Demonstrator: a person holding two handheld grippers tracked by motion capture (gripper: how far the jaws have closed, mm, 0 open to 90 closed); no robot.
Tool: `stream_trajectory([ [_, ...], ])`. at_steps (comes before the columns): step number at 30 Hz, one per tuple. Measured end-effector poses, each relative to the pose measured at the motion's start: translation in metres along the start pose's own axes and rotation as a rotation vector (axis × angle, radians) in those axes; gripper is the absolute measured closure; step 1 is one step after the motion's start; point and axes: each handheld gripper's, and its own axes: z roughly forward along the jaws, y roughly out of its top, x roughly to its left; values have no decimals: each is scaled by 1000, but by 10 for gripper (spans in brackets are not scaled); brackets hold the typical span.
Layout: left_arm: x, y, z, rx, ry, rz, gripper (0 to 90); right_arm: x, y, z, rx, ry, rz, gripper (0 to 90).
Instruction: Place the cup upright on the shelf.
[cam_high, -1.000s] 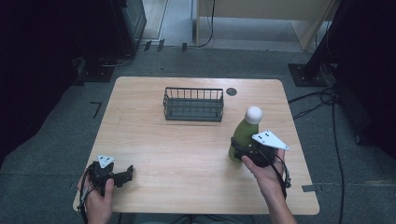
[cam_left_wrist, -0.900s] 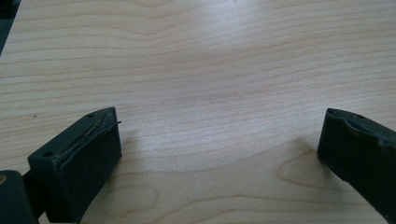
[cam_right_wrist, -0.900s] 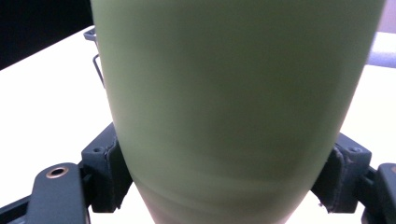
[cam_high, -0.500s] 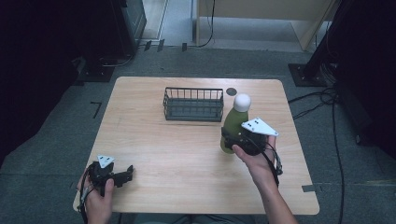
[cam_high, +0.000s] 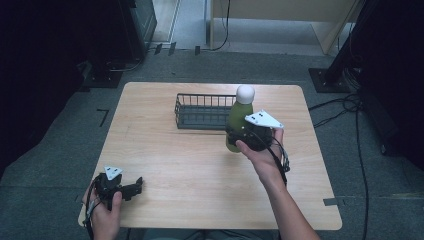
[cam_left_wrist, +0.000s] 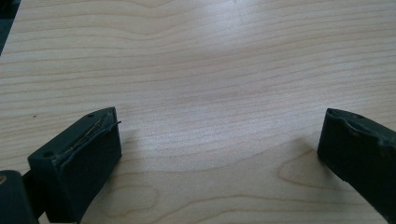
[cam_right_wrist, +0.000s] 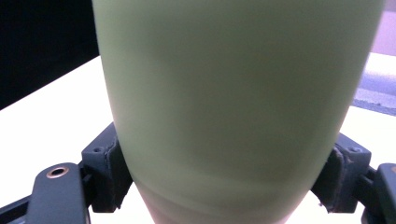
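The right gripper clamps a green bottle upright beside the wire basket, apparently for loading; the left gripper rests wide open, empty, at the surface's seven o'clock.

Wire basket blocks the far-centre of the surface; green bottle (upright, held) stands just beside its right end. Bare wood elsewhere, esp. middle & left.

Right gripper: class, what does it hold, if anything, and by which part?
The right gripper holds the green bottle, jaws clamped on opposite sides of its lower body.
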Motion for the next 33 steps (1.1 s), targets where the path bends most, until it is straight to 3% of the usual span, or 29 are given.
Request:
stream_trajectory([
  [11,0,0,0,1,0,0,0,4,30,21,1,-22,-10,204],
  [33,0,0,0,1,1,0,0,-10,76,67,-2,-83,3,204],
])
